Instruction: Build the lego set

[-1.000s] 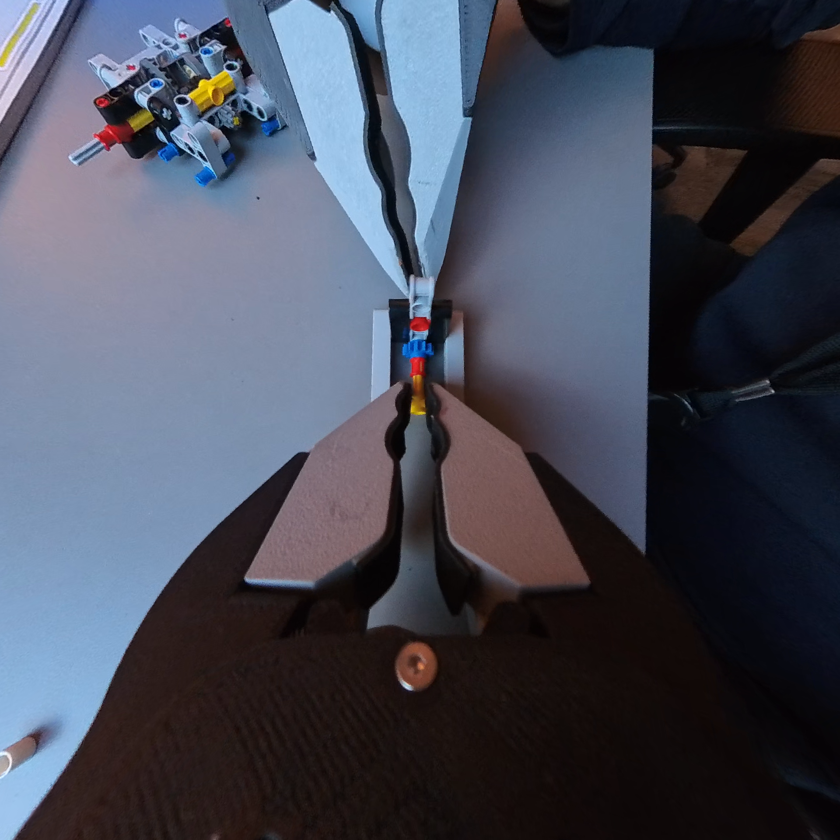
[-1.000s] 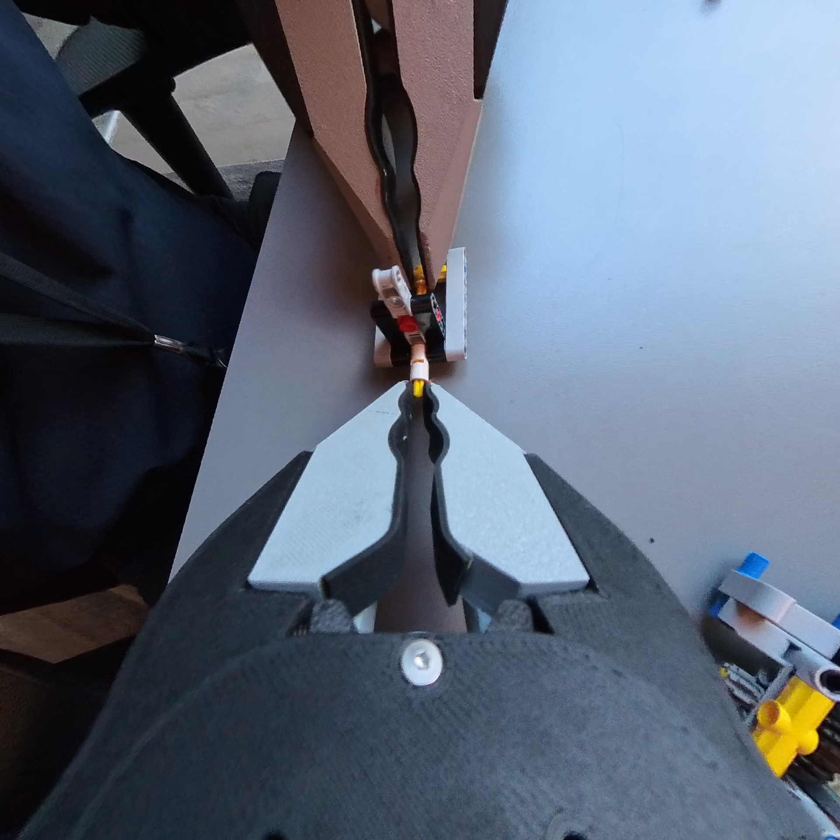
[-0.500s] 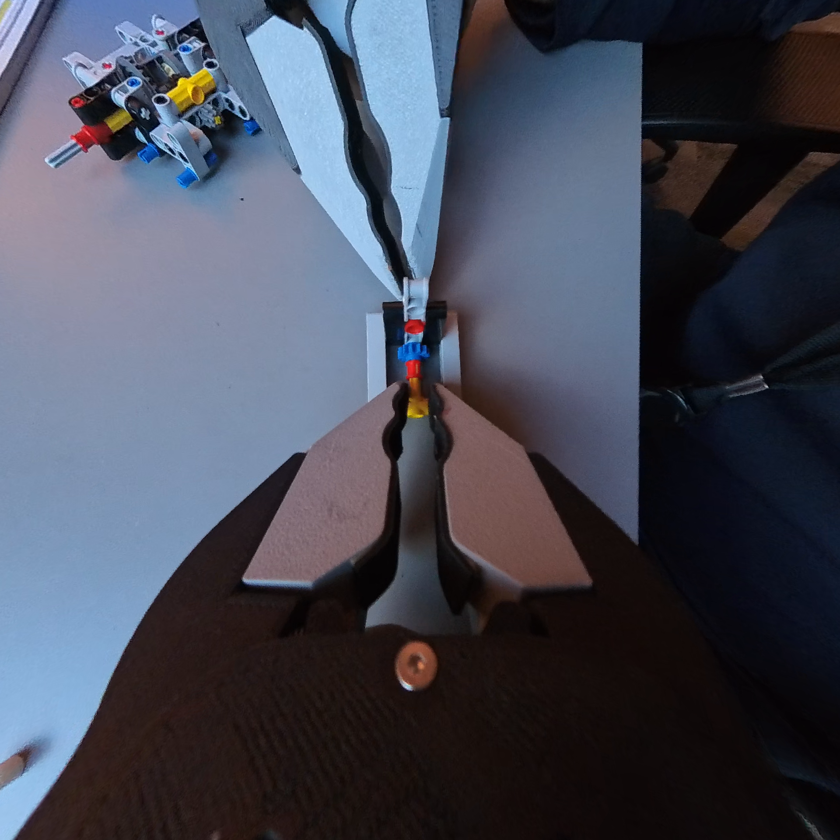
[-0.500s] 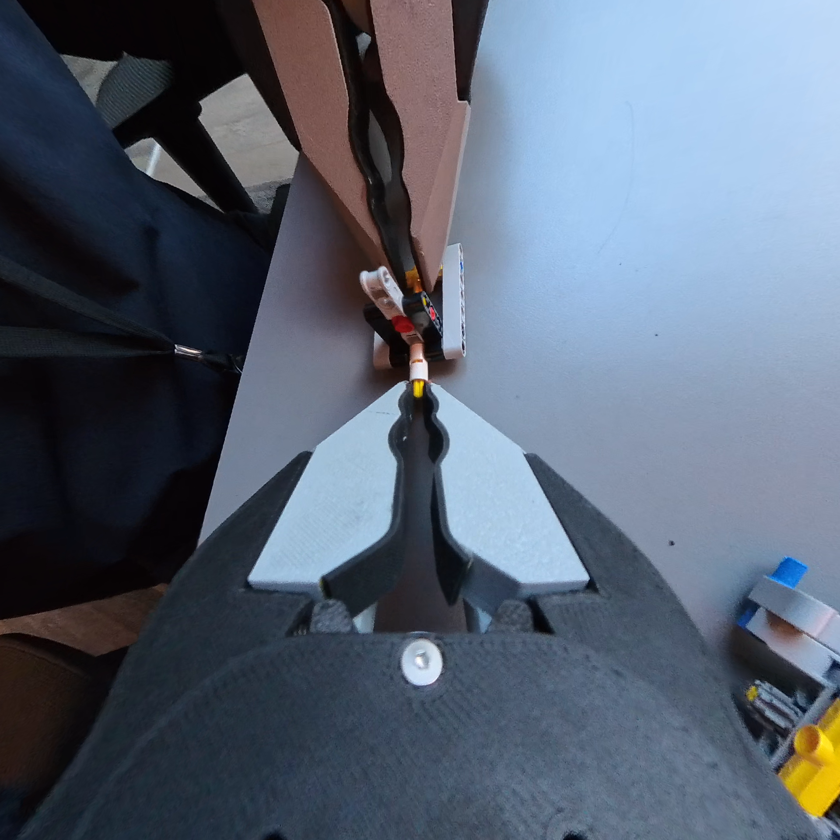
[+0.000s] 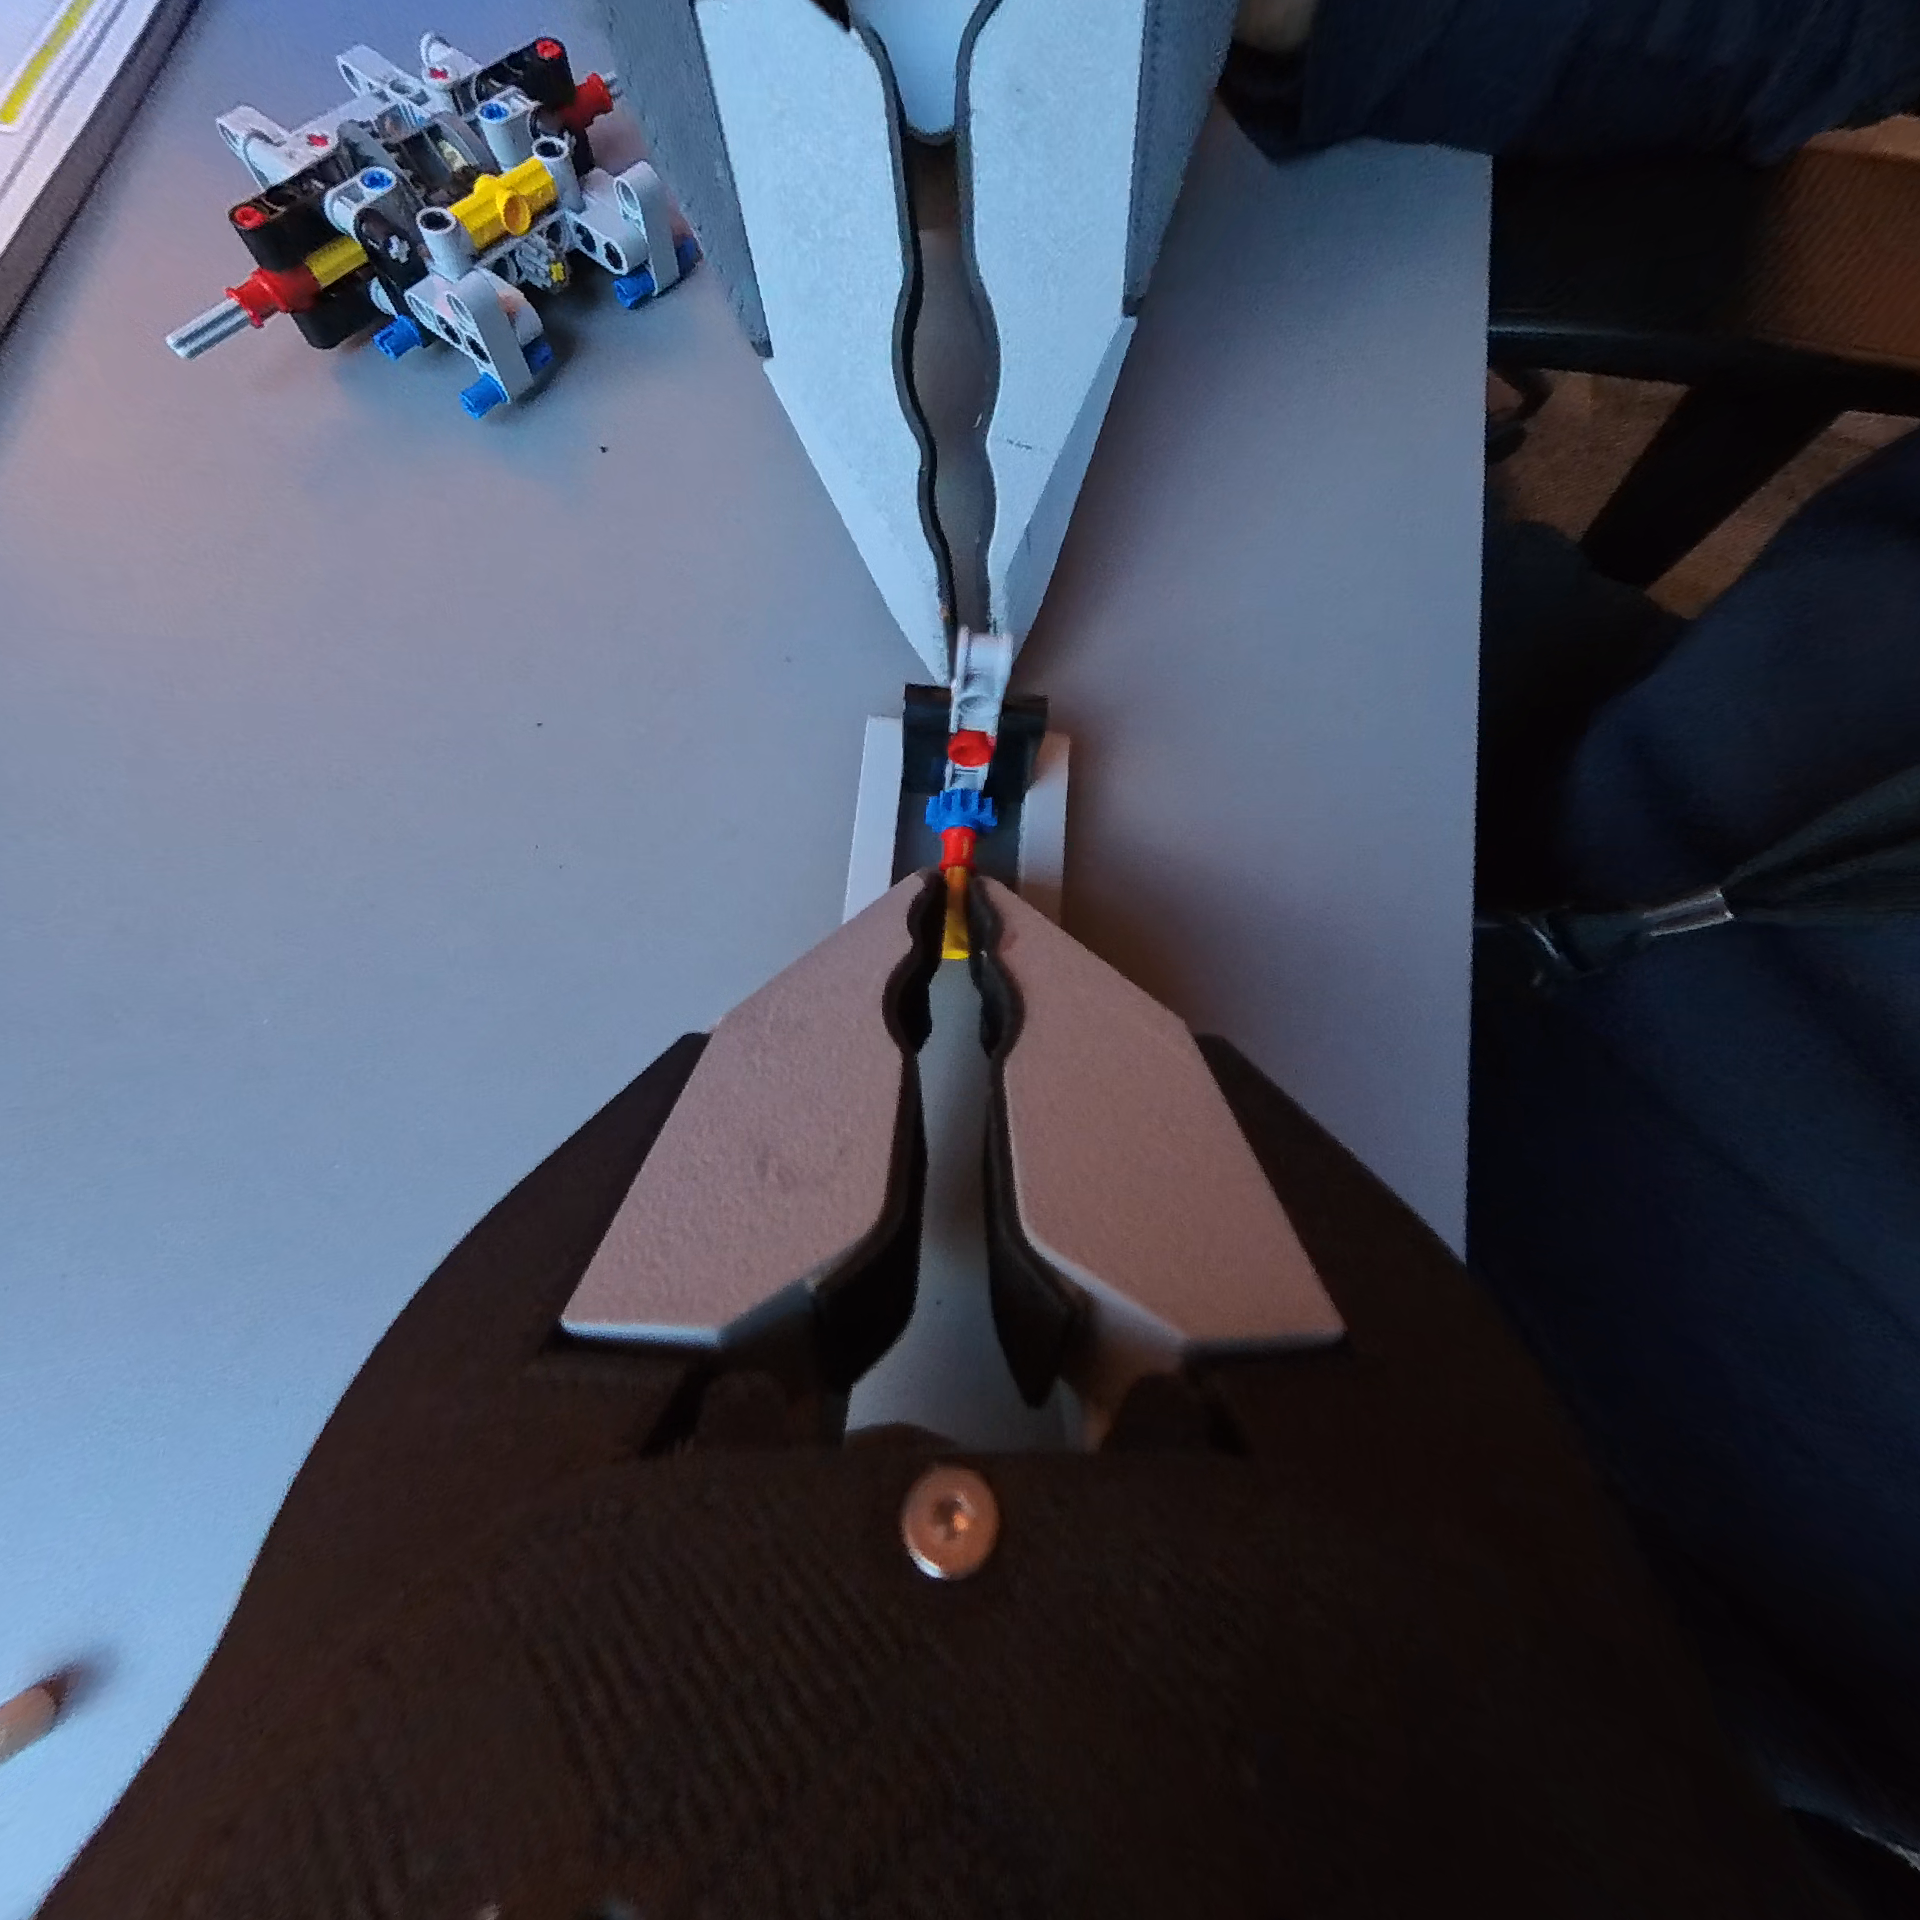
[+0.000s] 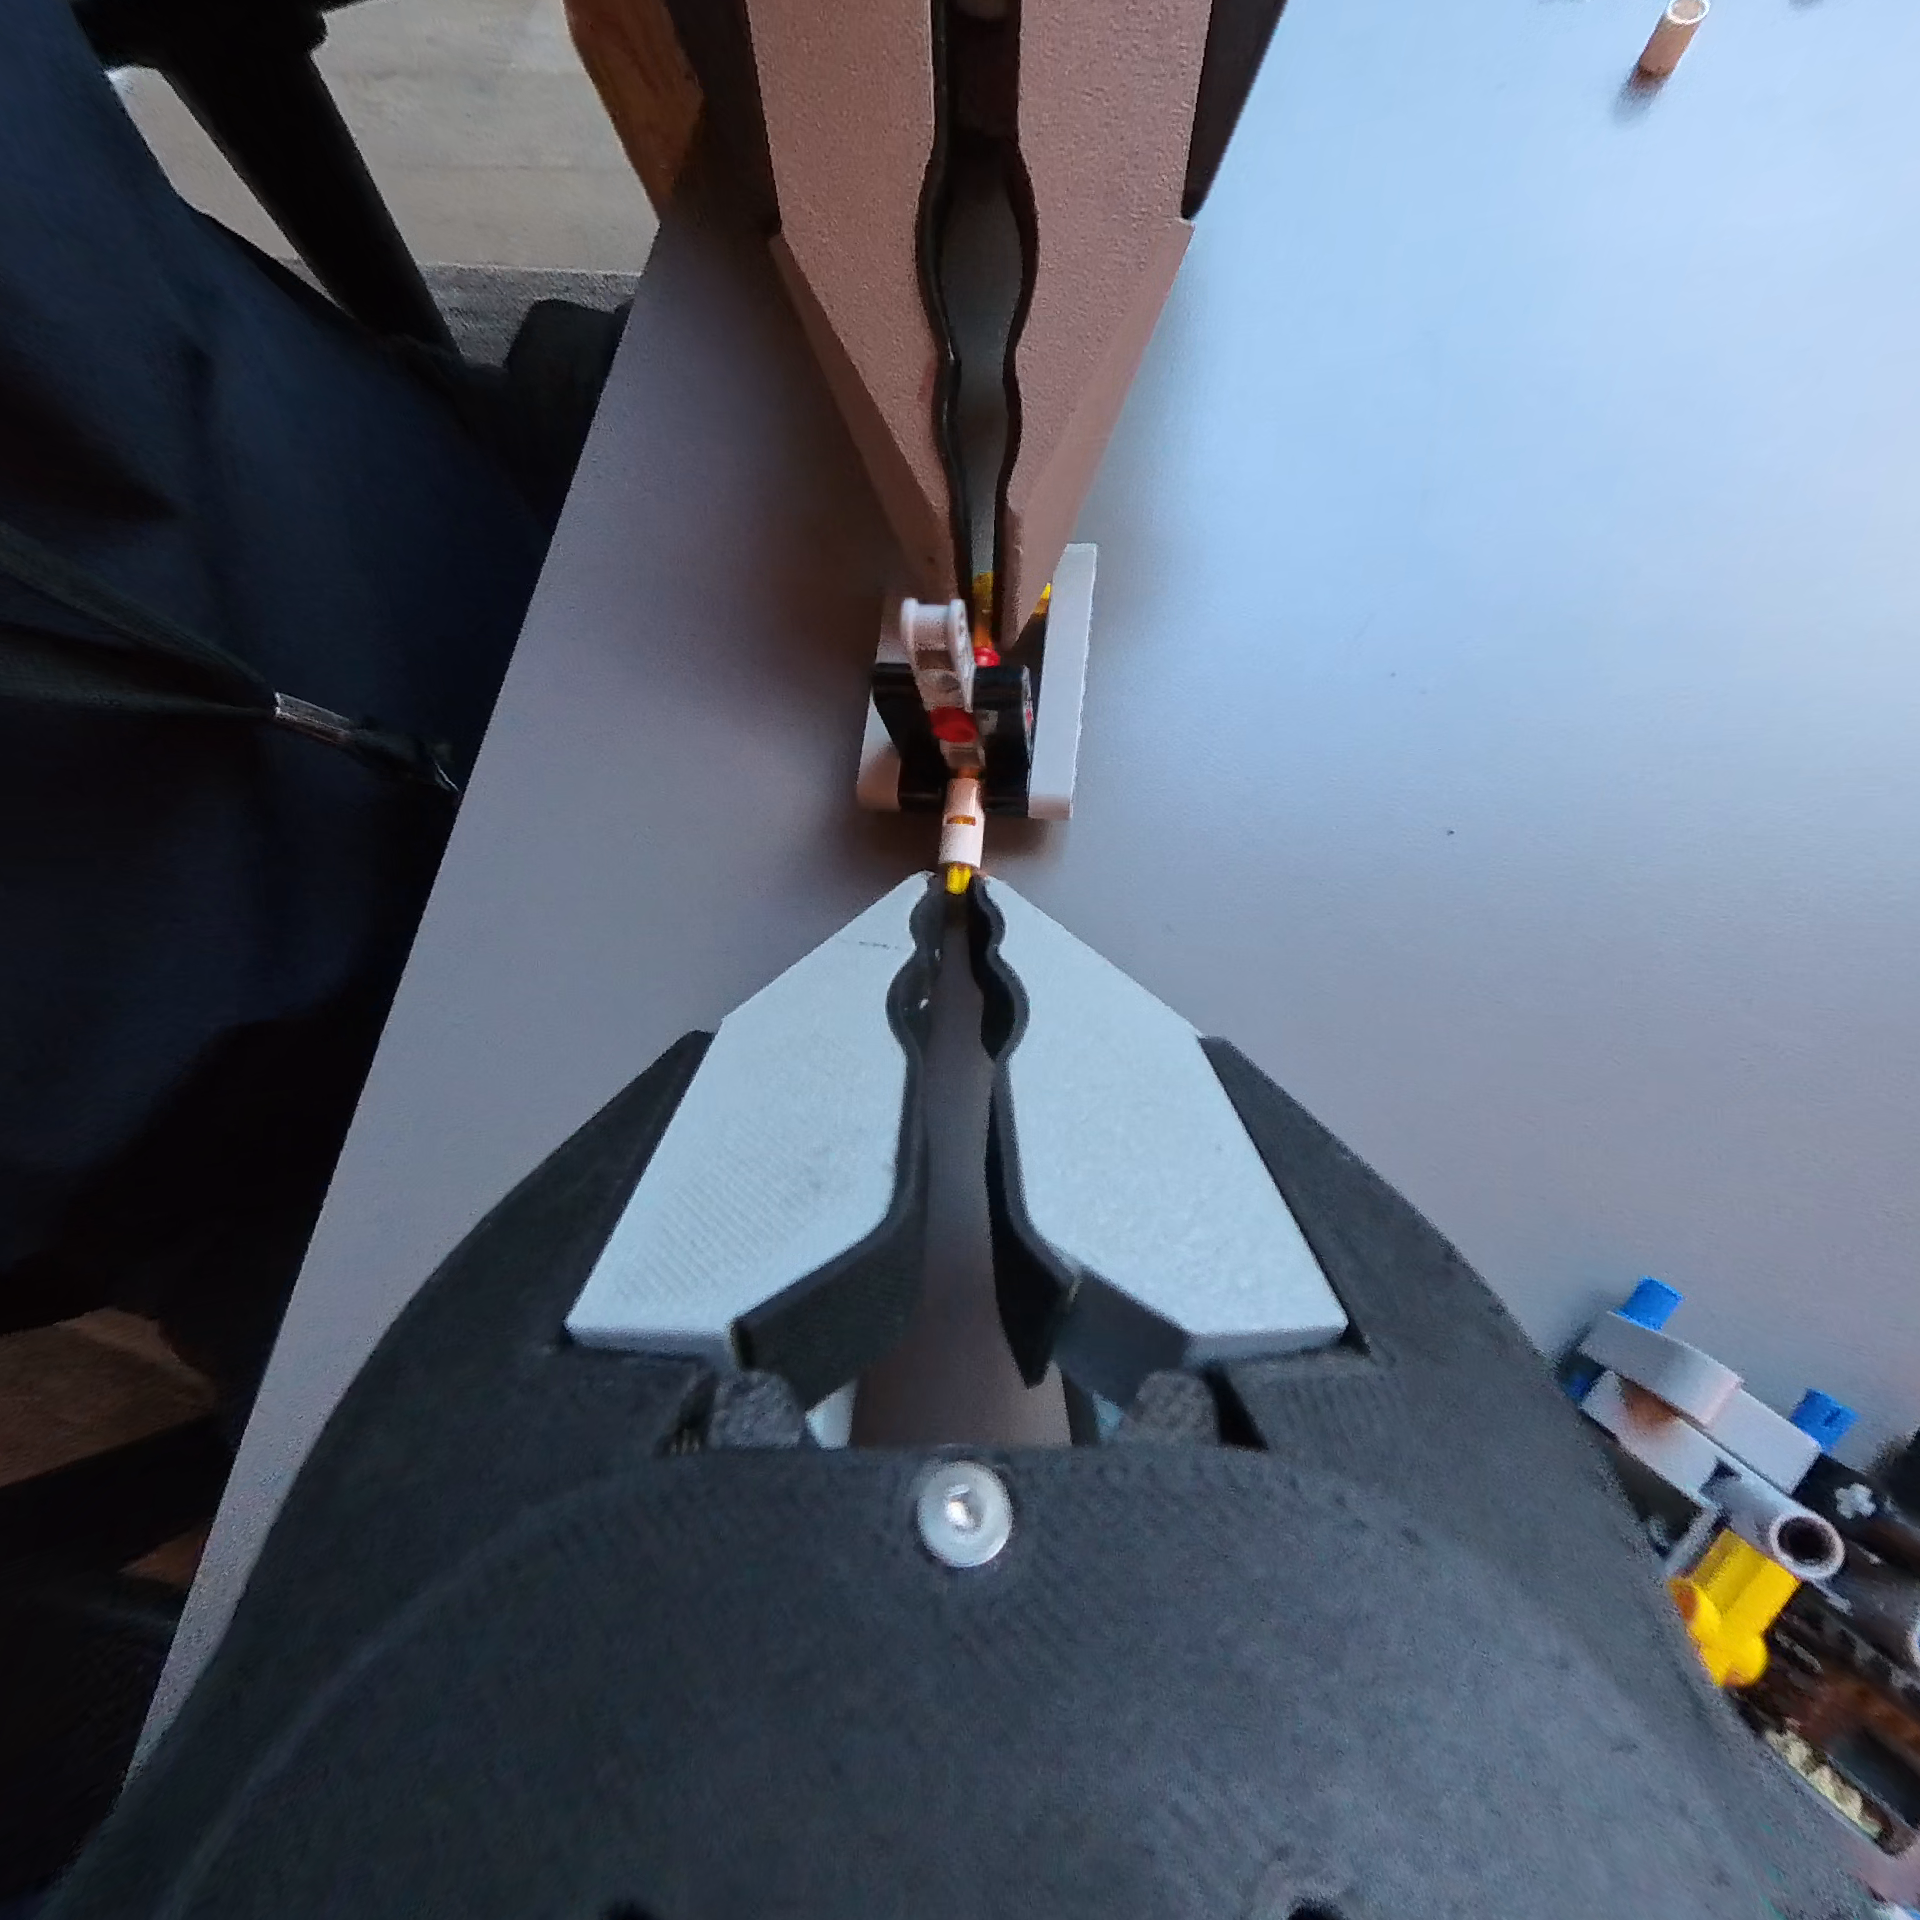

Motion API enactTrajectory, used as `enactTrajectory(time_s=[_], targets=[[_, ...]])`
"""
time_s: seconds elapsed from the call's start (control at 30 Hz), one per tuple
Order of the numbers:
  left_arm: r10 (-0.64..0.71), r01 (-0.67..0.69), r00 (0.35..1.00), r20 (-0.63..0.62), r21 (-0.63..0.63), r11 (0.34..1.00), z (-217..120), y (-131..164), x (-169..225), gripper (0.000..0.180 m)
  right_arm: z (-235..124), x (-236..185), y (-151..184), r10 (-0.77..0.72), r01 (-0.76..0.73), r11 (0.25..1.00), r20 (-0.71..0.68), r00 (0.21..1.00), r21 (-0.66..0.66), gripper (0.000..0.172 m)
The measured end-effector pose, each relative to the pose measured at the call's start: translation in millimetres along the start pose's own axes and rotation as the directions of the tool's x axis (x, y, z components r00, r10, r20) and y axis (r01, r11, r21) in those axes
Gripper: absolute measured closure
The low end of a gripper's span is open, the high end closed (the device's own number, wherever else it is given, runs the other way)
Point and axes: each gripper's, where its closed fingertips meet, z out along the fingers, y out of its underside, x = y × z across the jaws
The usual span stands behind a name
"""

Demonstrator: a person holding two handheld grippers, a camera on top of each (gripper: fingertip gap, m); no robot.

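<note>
1. A yellow axle (image 5: 954,920) spans the gap between the two grippers, its long axis running straight from one to the other, level above the desk (image 5: 416,727).
2. The left gripper (image 5: 954,914) has its jaws drawn narrow onto one end of the yellow axle, both black wavy pads pressed against it.
3. The right gripper (image 6: 956,885) faces it from the far end, jaws nearly together and pinching the yellow tip of the same axle.
4. Threaded along the axle, from the left gripper outward: a red bush (image 5: 954,844), a blue toothed gear (image 5: 960,809), a second red bush (image 5: 968,746) and a pale grey connector (image 5: 979,675); on the right gripper's side sits a white sleeve (image 6: 961,826).
5. Just under the axle lie a black beam frame (image 6: 914,717) and a flat light grey panel (image 6: 1065,686), close to the desk edge.
6. The parts are hard, glossy plastic; the gripper fingers are matte and grainy, wedge-shaped, and the gripper bodies are dark with ribbed print lines.
7. Well apart on the desk sits a built assembly (image 5: 447,229) of grey beams, black blocks, blue pins and yellow and red pieces, with a grey axle poking out sideways.
8. A small tan tube (image 6: 1673,31) lies on its own on the desk.
</note>
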Motion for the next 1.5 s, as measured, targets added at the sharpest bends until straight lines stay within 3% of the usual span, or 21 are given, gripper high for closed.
enactTrajectory(time_s=[0.53,0.73,1.1,1.23,1.5], targets=[[0.000,0.000,1.000,0.000,0.005,1.000,1,-2,2,0.179,0,-2,-2,0.011,-0.011,1.000,0.009,1.000,-0.005,0.172],[-0.004,0.004,1.000,0.004,0.005,1.000,2,-2,2,0.180,1,-7,-2,0.088,-0.088,0.996,0.092,0.992,0.000,0.172],[-0.013,0.014,1.000,0.019,-0.012,1.000,1,2,-2,0.179,-2,0,-6,0.060,-0.062,0.997,0.037,0.998,0.049,0.164],[-0.033,0.033,0.999,0.013,-0.001,0.999,-1,1,-3,0.172,-8,2,-11,0.052,-0.054,0.995,0.027,0.998,0.086,0.156],[-0.063,0.063,0.998,-0.001,0.033,0.997,-7,-5,-2,0.157,-27,23,-20,0.072,-0.060,0.977,-0.053,0.996,0.203,0.155]])
